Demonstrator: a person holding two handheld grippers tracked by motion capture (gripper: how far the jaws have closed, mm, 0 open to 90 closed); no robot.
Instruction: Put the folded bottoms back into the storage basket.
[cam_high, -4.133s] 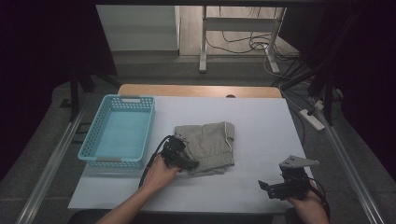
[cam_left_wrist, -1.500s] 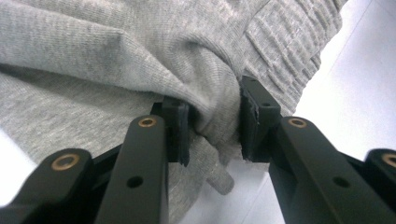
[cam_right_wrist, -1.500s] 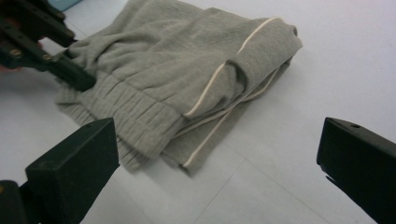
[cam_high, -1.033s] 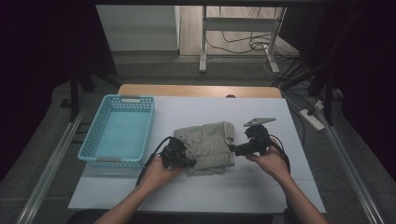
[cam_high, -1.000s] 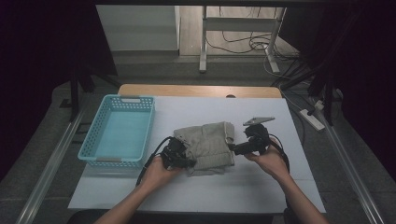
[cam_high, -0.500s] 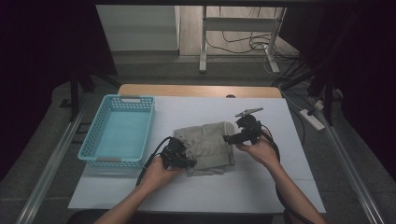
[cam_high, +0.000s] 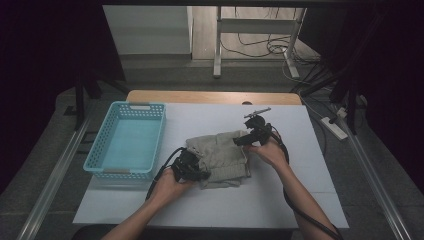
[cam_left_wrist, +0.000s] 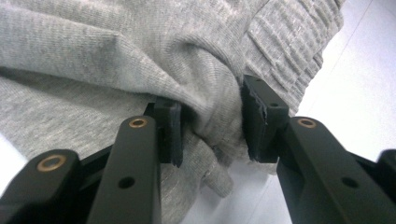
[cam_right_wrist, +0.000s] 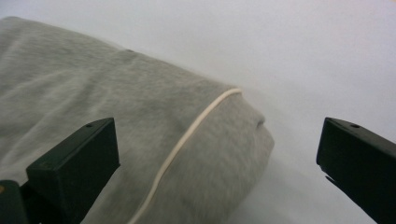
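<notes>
On table centre: garment (cam_high: 220, 157), grey knit, folded into a compact stack, just right of basket (cam_high: 127, 142).
Left gripper (cam_high: 192, 170): jaws pinching a bunched fold at the garment's near left edge.
Right gripper (cam_high: 245, 140): jaws spread wide, astride the far right corner with its pale cord (cam_right_wrist: 187, 140), not yet gripping.
Basket: holds nothing.
Progress: folding appears largely done; judged remaining: right grip, lift, transfer to basket.

A light blue plastic basket (cam_high: 127, 145) sits on the left part of a white table (cam_high: 300, 165). Beyond the table, cables (cam_high: 265, 47) lie on the floor; a power strip (cam_high: 334, 127) lies right of it.
</notes>
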